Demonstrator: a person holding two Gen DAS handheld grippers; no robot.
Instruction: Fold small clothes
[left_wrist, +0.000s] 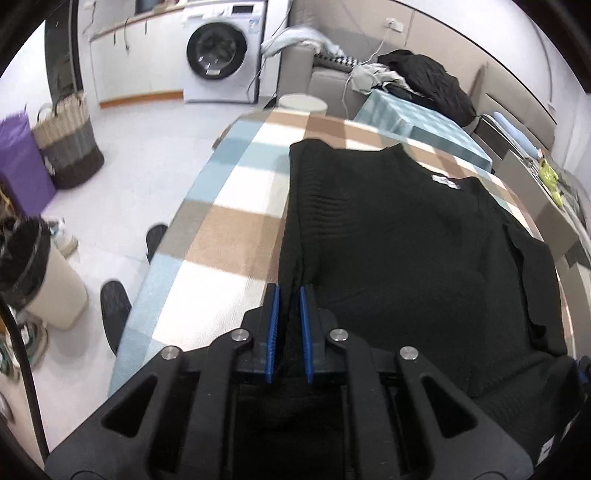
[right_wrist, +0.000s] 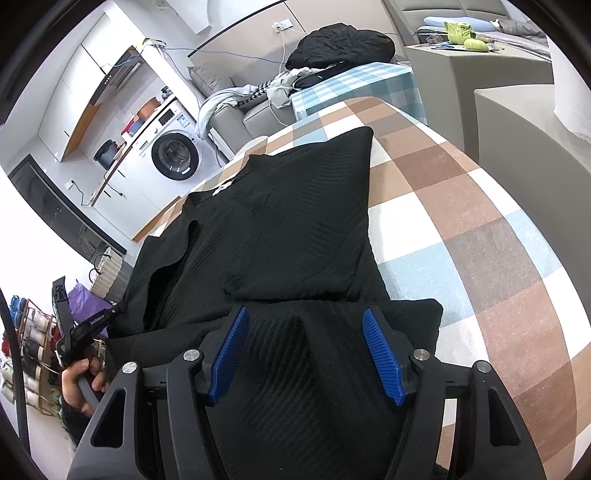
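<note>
Here, left gripper fingers pinch black sweater edge; right gripper fingers spread, ungripped.

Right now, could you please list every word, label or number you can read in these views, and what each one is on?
"GenRobot.AI", as best it reads: small white print on the left gripper's black body.
Neck label on the black sweater: too small to read.
Washing machine panel and sticker: too blurred to read.

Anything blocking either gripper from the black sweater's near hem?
Nothing visible. The left gripper is already pinched on a fold of the black sweater, and the right gripper sits open with the hem bunched between its fingers on the checked tablecloth.
</note>
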